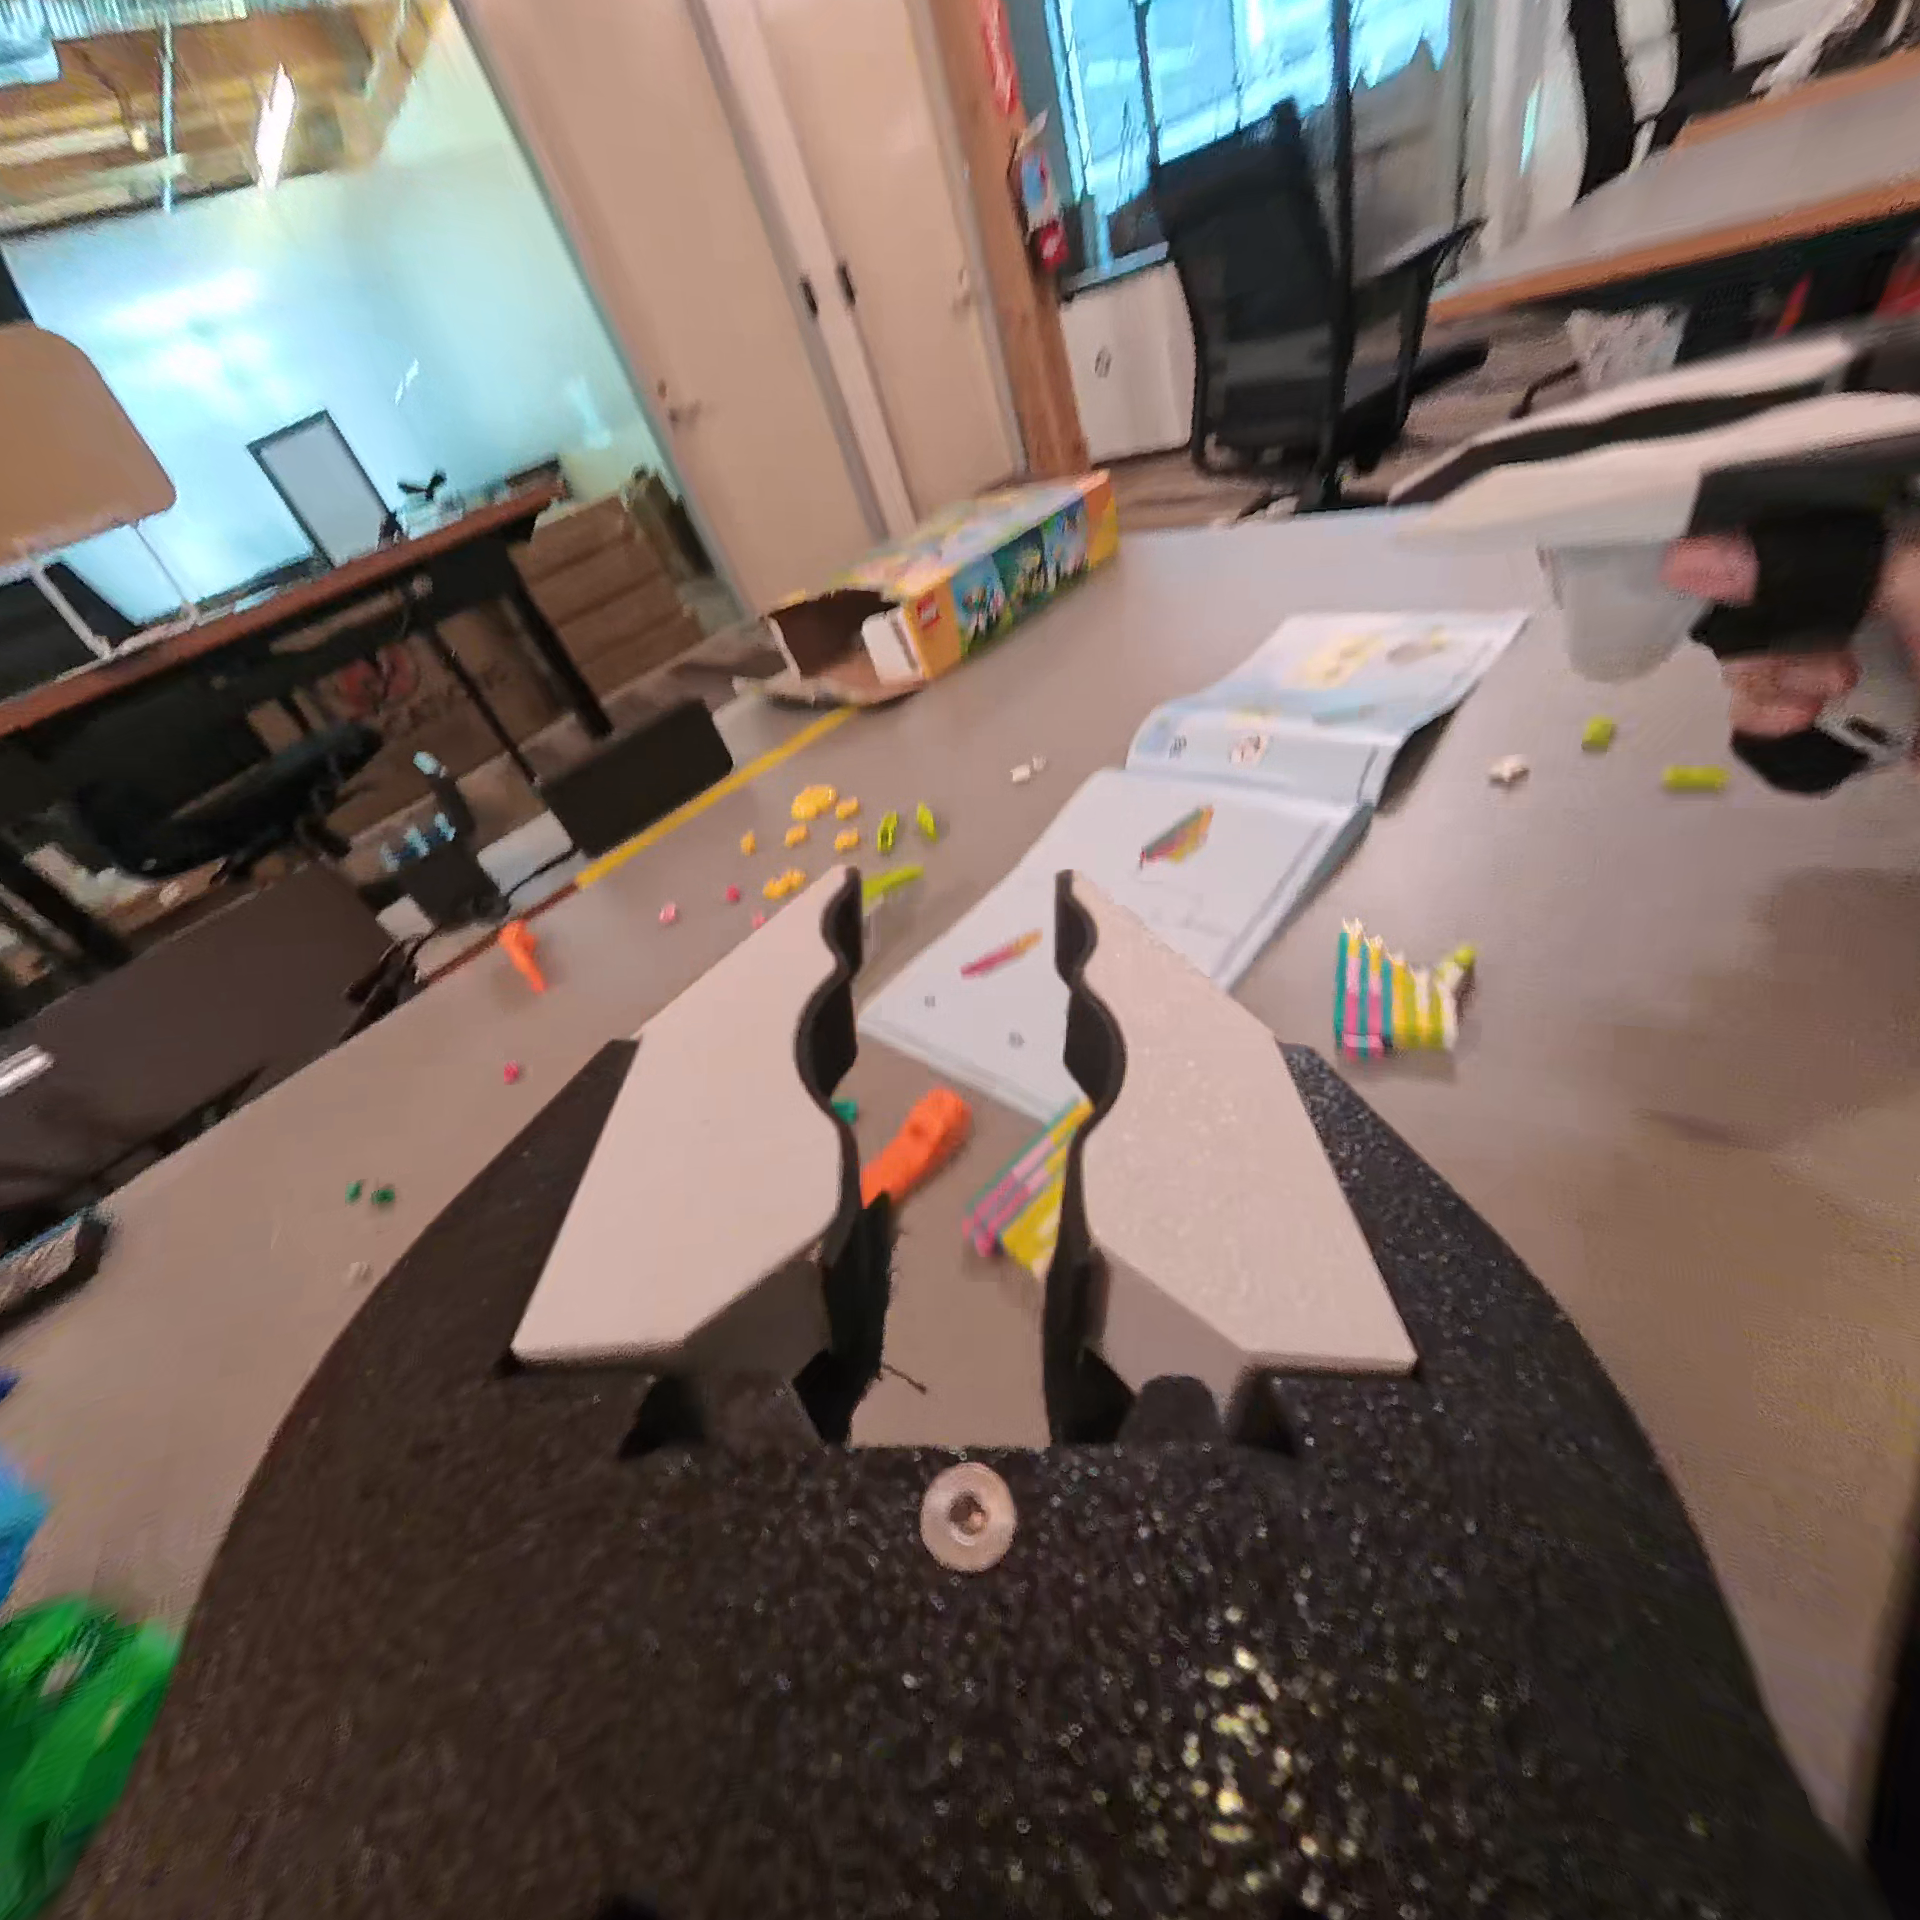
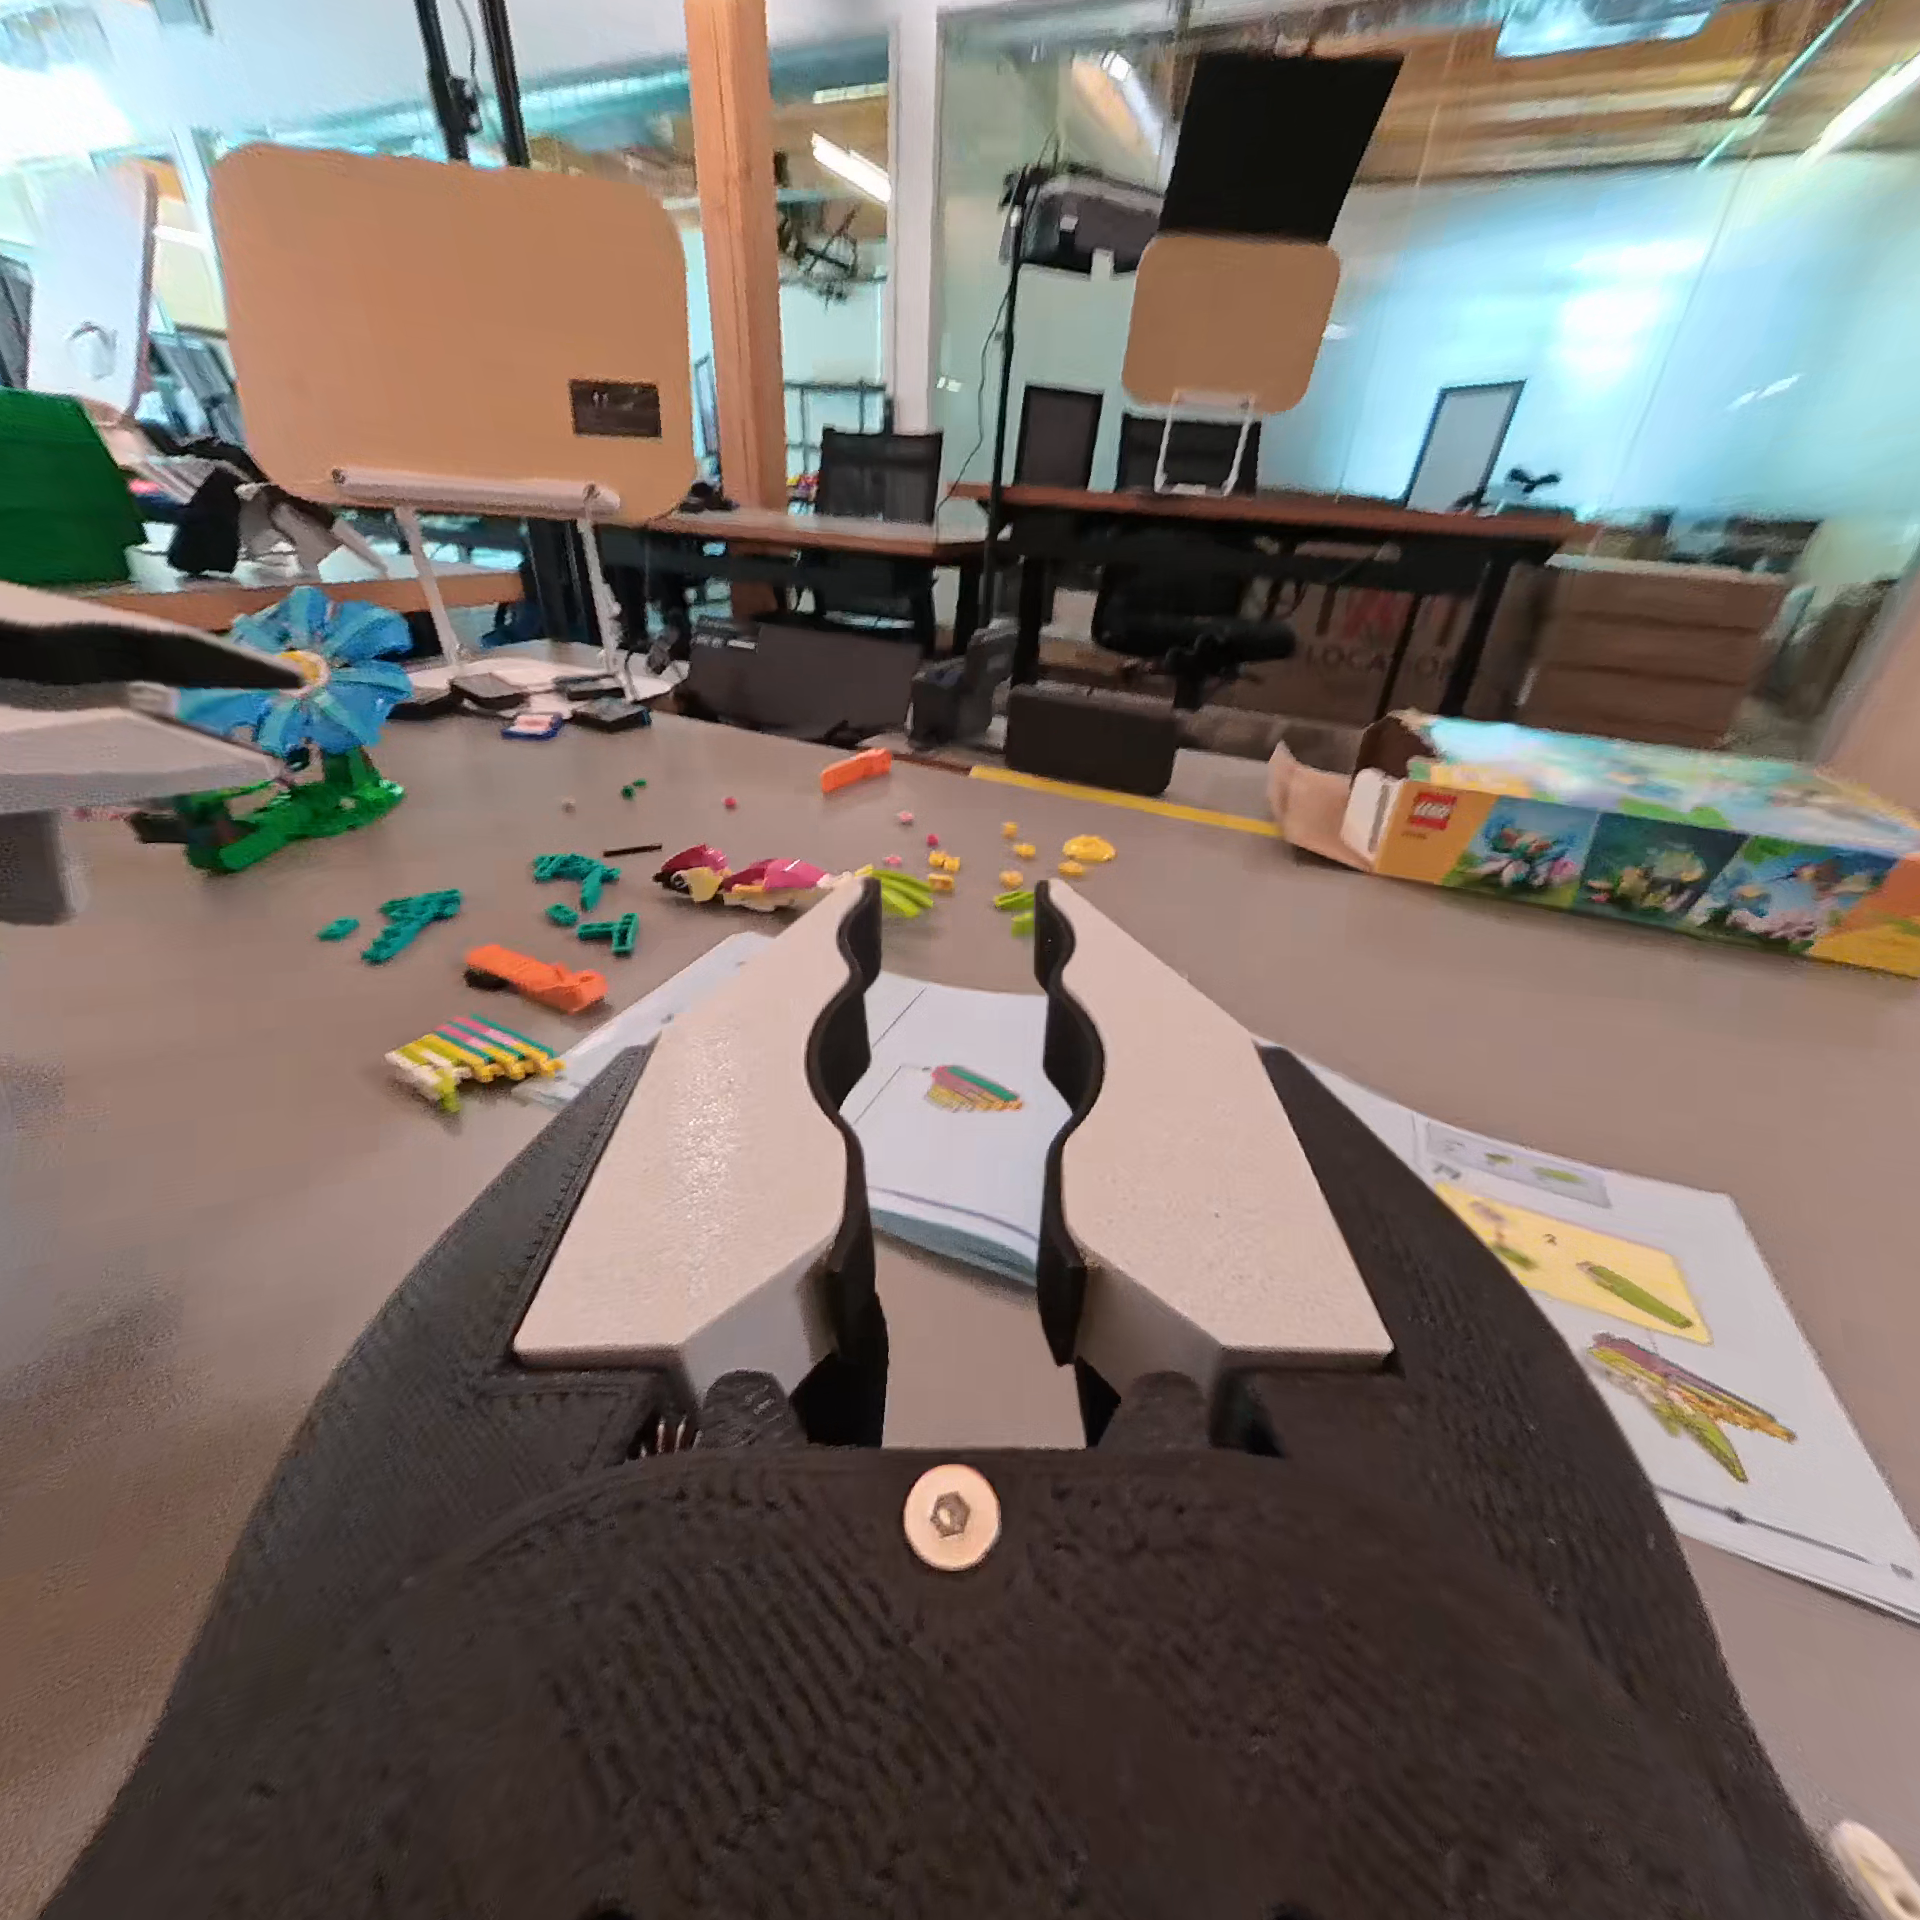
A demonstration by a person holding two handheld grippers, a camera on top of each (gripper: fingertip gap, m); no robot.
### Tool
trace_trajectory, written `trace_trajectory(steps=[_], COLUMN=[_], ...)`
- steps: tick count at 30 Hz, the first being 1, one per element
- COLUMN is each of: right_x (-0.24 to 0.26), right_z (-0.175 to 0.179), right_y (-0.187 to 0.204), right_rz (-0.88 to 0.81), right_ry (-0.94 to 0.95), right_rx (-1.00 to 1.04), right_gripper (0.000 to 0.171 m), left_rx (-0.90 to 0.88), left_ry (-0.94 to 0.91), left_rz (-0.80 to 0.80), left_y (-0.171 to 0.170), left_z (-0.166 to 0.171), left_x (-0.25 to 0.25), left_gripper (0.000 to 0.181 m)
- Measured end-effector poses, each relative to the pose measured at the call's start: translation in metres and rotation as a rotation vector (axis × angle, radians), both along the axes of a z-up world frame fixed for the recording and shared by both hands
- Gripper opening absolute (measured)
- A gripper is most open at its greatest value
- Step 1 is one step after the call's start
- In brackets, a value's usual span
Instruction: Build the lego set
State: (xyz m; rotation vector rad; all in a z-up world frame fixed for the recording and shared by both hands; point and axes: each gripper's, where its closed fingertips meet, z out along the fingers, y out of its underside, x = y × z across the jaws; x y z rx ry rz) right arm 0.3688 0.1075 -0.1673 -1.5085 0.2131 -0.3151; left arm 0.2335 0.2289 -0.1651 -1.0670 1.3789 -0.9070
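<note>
Hovering above the grey table (image 2: 1351, 1039), both grippers are spread and carry nothing, so the step in hand looks like choosing the next piece to pick up.

At the far left in the right wrist view stands a finished blue flower (image 2: 312, 675) on a green stem base (image 2: 281, 810), with the left gripper's fingers poking in from the left edge just in front of it. Next come scattered teal pieces (image 2: 582, 894), an orange brick separator (image 2: 540, 977) and, nearer, a striped wing panel (image 2: 473, 1055) of pink, teal and lime plates. Towards the middle lies a small magenta bird body (image 2: 748, 878), then yellow and lime bits (image 2: 1039, 857). The open instruction booklet (image 2: 966, 1101) lies under the right gripper (image 2: 958, 904), and the torn set box (image 2: 1621, 842) lies at the far right.

In the left wrist view the left gripper (image 1: 958, 894) hangs over a second striped panel (image 1: 1023, 1184) beside an orange separator (image 1: 914, 1143); another striped panel (image 1: 1397, 1003) lies to the right.

To do this well, I would check the booklet page first, then lower one gripper squarely over a panel's long edges, closing on the flat sides rather than on the studs, since thin stacked plates can skid or split apart under a skewed squeeze.
</note>
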Motion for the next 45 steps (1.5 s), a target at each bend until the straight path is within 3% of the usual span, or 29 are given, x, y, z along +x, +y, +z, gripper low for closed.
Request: trace_trajectory(steps=[8,15,21,28,37,45], right_x=[0.032,0.048,0.086,0.104,0.112,0.112], right_z=[0.012,0.024,0.022,0.011,0.004,0.003], right_y=[-0.03,-0.069,-0.122,-0.147,-0.152,-0.148], right_rz=[-0.29,-0.428,-0.574,-0.602,-0.584,-0.561], right_ry=[-0.272,-0.365,-0.269,-0.036,0.066,0.079], right_rx=[0.081,0.111,0.154,0.302,0.345,0.339], right_gripper=[0.034,0.036,0.037,0.036,0.034,0.033], left_rx=[0.1,-0.166,-0.249,-0.117,-0.308,-0.303], left_ry=[-0.212,-0.333,-0.331,-0.4,-0.391,-0.391], left_rz=[-0.134,-0.251,-0.322,-0.274,-0.247,-0.244], left_y=[0.003,-0.004,-0.014,-0.002,0.02,0.02], left_z=[0.021,0.034,0.028,0.032,0.03,0.03], left_x=[0.081,0.085,0.067,0.063,0.066,0.066], left_gripper=[0.046,0.051,0.047,0.047,0.047,0.046])
